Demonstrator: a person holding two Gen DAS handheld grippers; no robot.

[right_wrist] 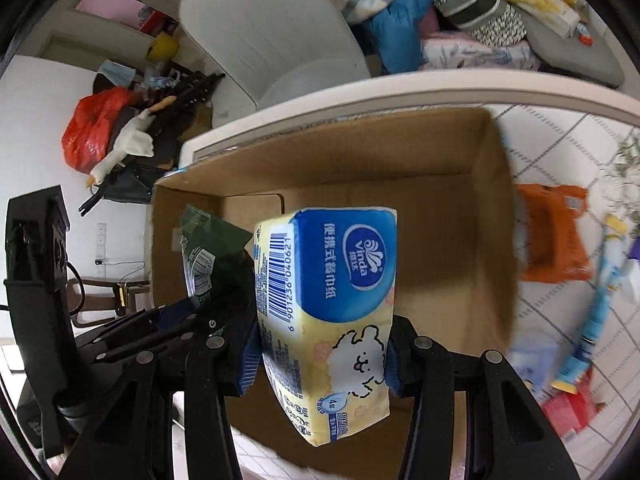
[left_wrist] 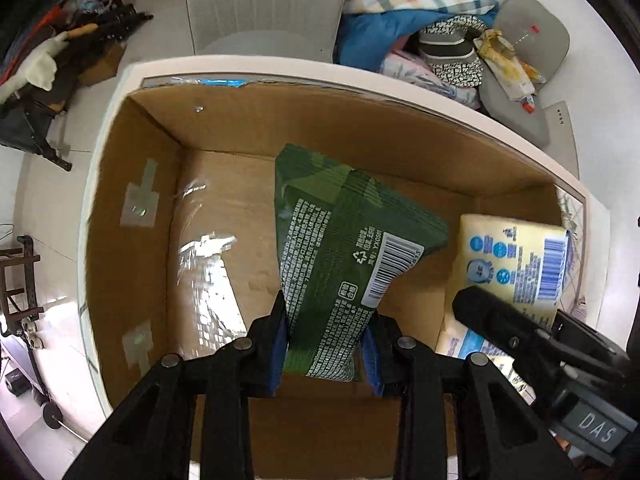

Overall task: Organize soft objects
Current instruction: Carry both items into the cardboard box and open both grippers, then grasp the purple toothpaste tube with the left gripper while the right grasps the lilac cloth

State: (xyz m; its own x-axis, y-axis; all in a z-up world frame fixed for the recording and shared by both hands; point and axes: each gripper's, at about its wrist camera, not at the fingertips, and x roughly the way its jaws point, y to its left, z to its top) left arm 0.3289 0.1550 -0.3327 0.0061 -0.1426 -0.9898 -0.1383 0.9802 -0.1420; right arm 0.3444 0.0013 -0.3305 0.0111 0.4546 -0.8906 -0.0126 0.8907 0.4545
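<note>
My left gripper (left_wrist: 326, 344) is shut on a green tissue pack (left_wrist: 340, 256) and holds it above the open cardboard box (left_wrist: 132, 216). My right gripper (right_wrist: 320, 350) is shut on a yellow and blue Vinda tissue pack (right_wrist: 328, 300), also held over the box (right_wrist: 492, 216). In the left wrist view the yellow pack (left_wrist: 512, 264) hangs at the box's right side, with the right gripper's black body in front of it. In the right wrist view the green pack (right_wrist: 204, 248) and the left gripper show at the left.
The box stands on a white table (left_wrist: 360, 76) with a tiled cloth (right_wrist: 560, 144). An orange bag (right_wrist: 552, 236) and loose packets (right_wrist: 592, 320) lie right of the box. A white chair (left_wrist: 264, 4) and piled bedding (left_wrist: 400, 4) are behind the table.
</note>
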